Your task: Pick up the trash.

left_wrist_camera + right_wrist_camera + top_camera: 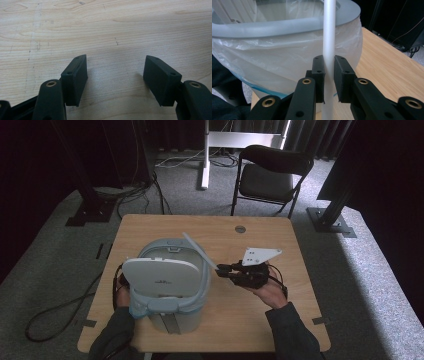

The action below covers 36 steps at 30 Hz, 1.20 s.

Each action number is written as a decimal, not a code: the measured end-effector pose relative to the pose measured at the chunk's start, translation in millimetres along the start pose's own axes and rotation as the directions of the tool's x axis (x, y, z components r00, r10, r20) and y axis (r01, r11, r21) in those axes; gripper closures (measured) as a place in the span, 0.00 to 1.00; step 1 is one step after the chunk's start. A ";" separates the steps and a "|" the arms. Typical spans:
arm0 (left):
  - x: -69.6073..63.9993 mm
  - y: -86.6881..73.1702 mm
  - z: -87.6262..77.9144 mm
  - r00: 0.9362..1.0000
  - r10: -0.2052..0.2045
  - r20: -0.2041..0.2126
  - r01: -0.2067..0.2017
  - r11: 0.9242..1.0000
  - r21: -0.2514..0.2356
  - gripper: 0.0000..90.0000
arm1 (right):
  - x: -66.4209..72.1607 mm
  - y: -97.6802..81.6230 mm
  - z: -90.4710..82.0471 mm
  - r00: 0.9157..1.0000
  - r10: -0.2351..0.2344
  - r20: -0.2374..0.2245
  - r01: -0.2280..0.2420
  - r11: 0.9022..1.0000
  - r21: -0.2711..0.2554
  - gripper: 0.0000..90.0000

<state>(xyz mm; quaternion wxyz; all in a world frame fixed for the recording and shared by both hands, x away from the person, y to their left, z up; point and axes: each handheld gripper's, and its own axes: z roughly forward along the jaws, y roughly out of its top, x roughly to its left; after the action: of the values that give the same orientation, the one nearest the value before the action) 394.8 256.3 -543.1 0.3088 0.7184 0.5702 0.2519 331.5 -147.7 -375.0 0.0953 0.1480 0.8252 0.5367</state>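
Two black, blocky pads of the right gripper (329, 77) clamp a smooth, matte pale-grey ring (329, 30), a thin rounded band standing upright just beside the bin (172, 312). The bin, a rounded pale-grey plastic tub with a glossy white lid (160, 276) tipped up, stands on the left half of the wood-grain table (280, 320); a crinkled translucent liner bag (287, 65) drapes over its rim. The left gripper (115, 80) holds its flat rectangular pads wide apart over bare tabletop, nothing between them.
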 end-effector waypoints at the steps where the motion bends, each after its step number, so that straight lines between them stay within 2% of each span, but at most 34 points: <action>1: 0.0 0.0 0.0 1.000 0.000 0.000 0.000 1.000 0.000 0.40 | -0.4 1.1 3.5 1.000 -0.005 -0.004 0.005 1.000 0.011 0.88; 8: 0.0 0.0 0.0 1.000 0.000 0.000 0.000 1.000 0.000 0.40 | -0.7 3.3 10.2 1.000 -0.014 0.001 0.014 0.999 0.037 0.88; 15: 0.0 0.0 0.0 1.000 0.000 0.000 0.000 1.000 0.000 0.40 | -4.2 6.0 2.4 1.000 -0.005 0.020 0.005 1.000 -0.001 0.88; 36: 0.0 0.0 0.0 1.000 0.000 0.000 0.000 1.000 0.000 0.40 | -9.9 26.0 -6.3 0.997 -0.018 0.070 0.021 0.999 -0.037 0.88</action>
<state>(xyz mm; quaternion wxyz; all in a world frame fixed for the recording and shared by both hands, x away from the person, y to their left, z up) 394.8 256.3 -543.2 0.3089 0.7183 0.5702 0.2519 342.5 -146.7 -348.7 0.1318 0.1568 0.8126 0.5457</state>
